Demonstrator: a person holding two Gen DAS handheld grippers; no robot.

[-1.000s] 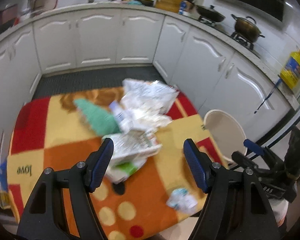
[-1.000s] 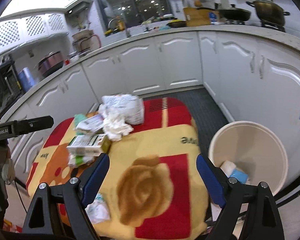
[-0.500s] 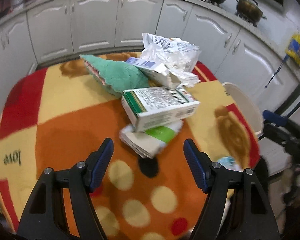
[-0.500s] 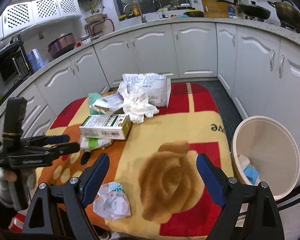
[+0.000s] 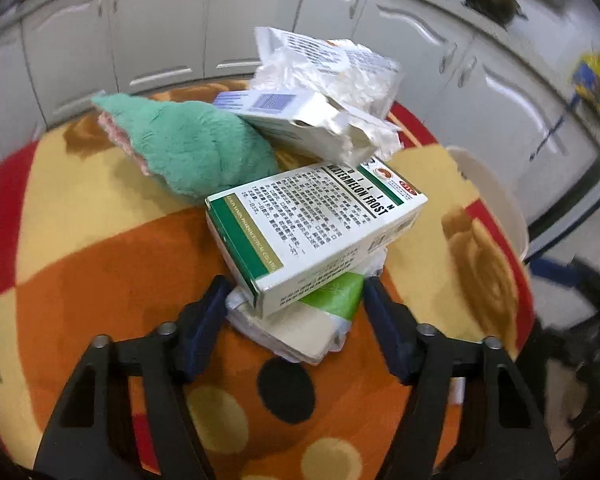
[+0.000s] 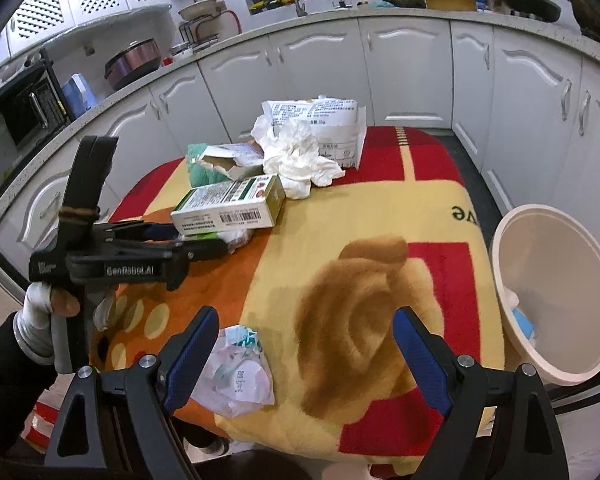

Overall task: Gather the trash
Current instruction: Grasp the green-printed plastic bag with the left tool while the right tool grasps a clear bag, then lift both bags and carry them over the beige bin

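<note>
My left gripper (image 5: pixel 296 300) is low over the patterned table cover, its jaws closing around a white and green tissue packet (image 5: pixel 312 328). The pads stand right at the packet's two sides. A green and white medicine box (image 5: pixel 316 216) lies on top of that packet. From the right wrist view the left gripper (image 6: pixel 202 239) reaches in under the same medicine box (image 6: pixel 228 204). My right gripper (image 6: pixel 306 320) hangs open and empty over the near table edge, with a crumpled white wrapper (image 6: pixel 240 372) by its left finger.
Behind the box lie a green plush cloth (image 5: pixel 188 148), a torn carton (image 5: pixel 300 120), crumpled tissue (image 6: pixel 300 156) and a white printed bag (image 6: pixel 332 128). A cream bin (image 6: pixel 500 240) stands on the floor right of the table. White kitchen cabinets curve around.
My left gripper came down and forward onto the pile, and its jaws narrowed around the packet under the box. My right gripper sank a little toward the near table edge, still open.
</note>
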